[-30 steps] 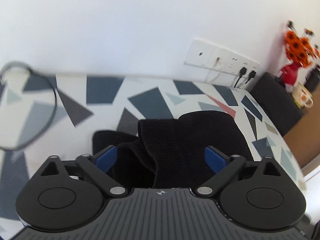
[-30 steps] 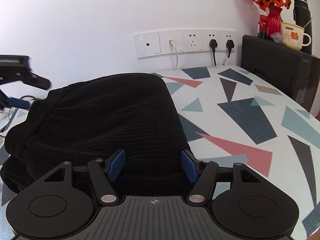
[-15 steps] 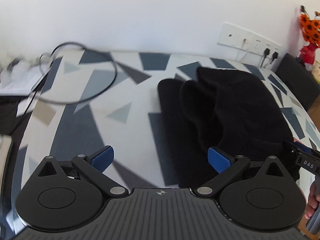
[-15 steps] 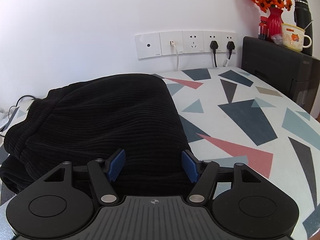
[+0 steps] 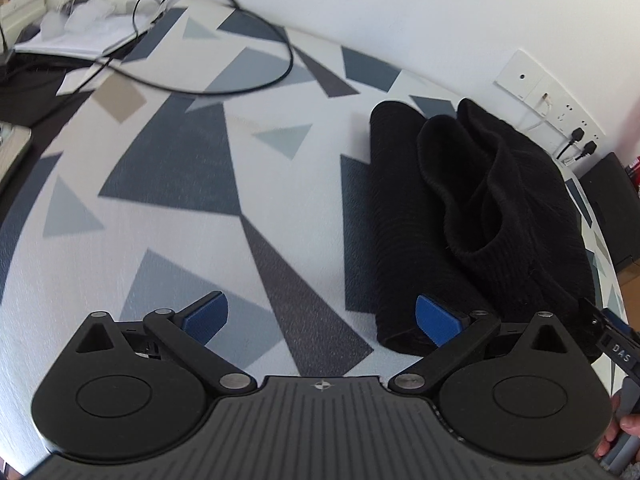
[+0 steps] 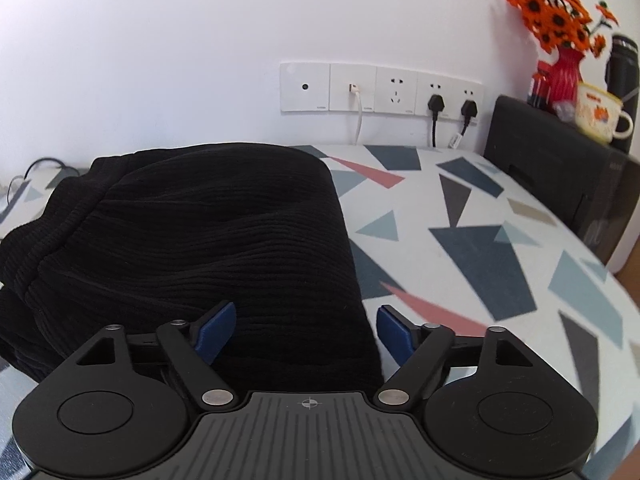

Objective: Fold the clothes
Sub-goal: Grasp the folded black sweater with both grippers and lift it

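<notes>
Tabletop (image 5: 168, 208) in a triangle print carries the folded black garment (image 6: 200, 240), which by its look wants a clean release with no snagged cloth. The right gripper (image 6: 306, 330) is opening, garment edge between its jaws; the left gripper (image 5: 320, 316) hangs open, garment beside its right finger.

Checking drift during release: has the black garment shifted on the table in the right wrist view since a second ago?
No. The black garment keeps its far right corner just below and left of the wall sockets, same as before. Only the right hand-held gripper changed: its jaws are opening.
</notes>
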